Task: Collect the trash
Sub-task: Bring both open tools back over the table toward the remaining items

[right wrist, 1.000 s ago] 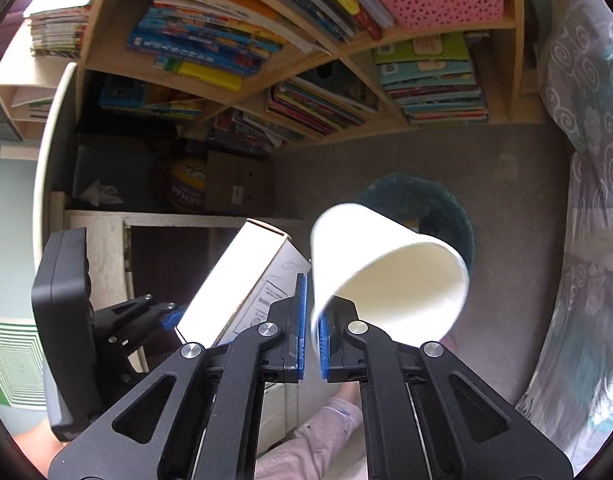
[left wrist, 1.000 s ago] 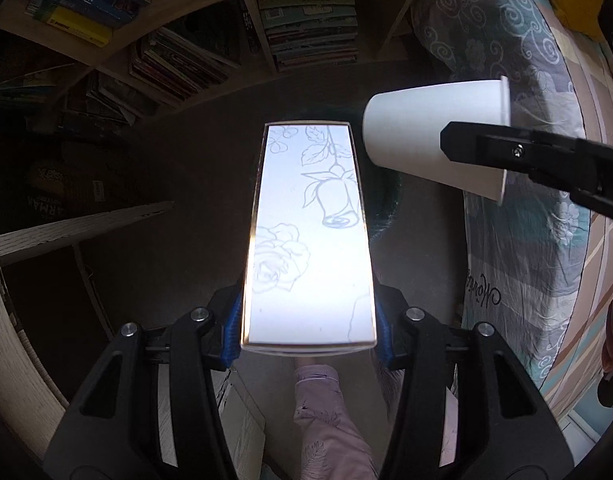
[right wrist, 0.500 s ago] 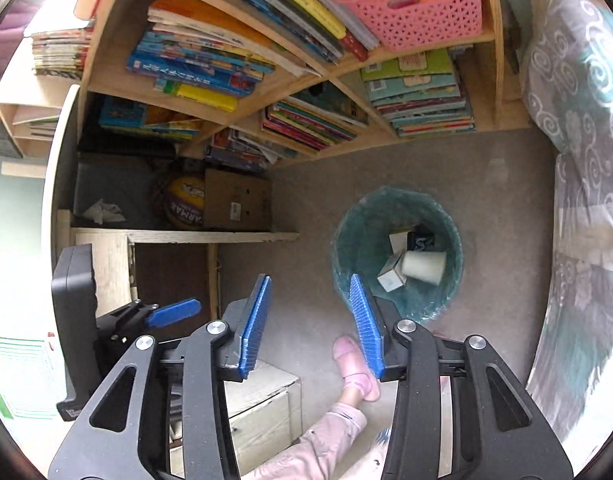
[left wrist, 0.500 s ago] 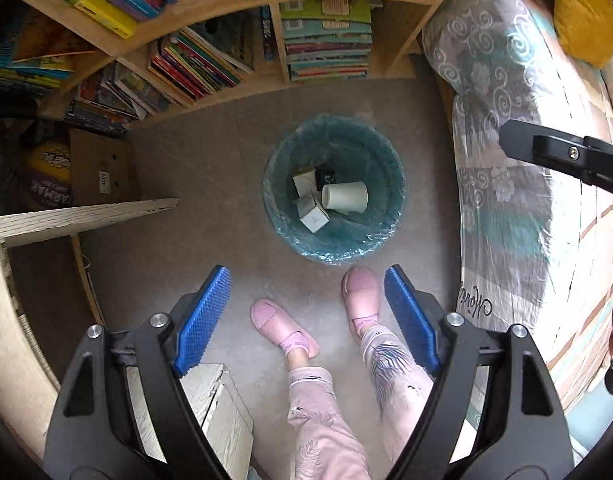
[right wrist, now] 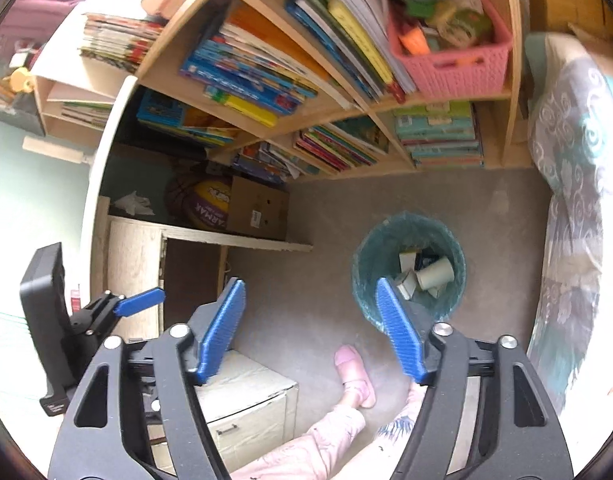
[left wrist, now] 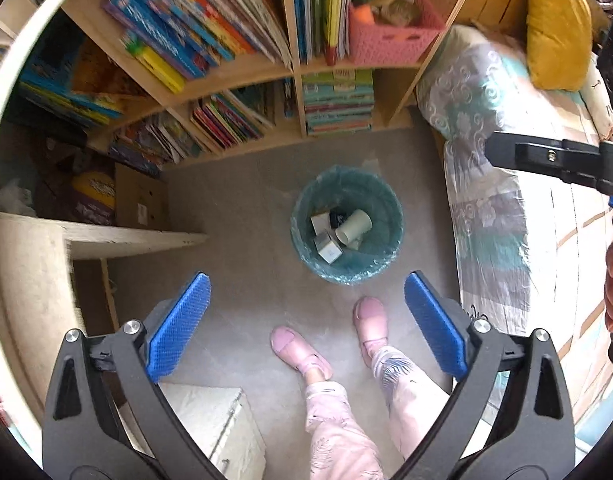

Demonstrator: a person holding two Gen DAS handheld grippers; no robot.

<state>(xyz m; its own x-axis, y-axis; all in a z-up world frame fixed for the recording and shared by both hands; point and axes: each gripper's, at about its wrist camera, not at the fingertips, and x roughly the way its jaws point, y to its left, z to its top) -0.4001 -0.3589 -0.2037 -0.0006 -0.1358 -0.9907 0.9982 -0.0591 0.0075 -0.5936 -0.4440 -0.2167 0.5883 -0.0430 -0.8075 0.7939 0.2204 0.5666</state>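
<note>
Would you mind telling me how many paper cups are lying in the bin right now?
1. The paper cup lies on its side in the teal bin, right of the small cartons. A white edge peeks from beneath it, so another piece may be hidden.

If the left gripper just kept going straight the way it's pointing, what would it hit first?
Nothing near: the open left gripper points down at bare grey floor, just short of the bin and ahead of the pink slippers. Probably floor first, though depth is unclear.
</note>
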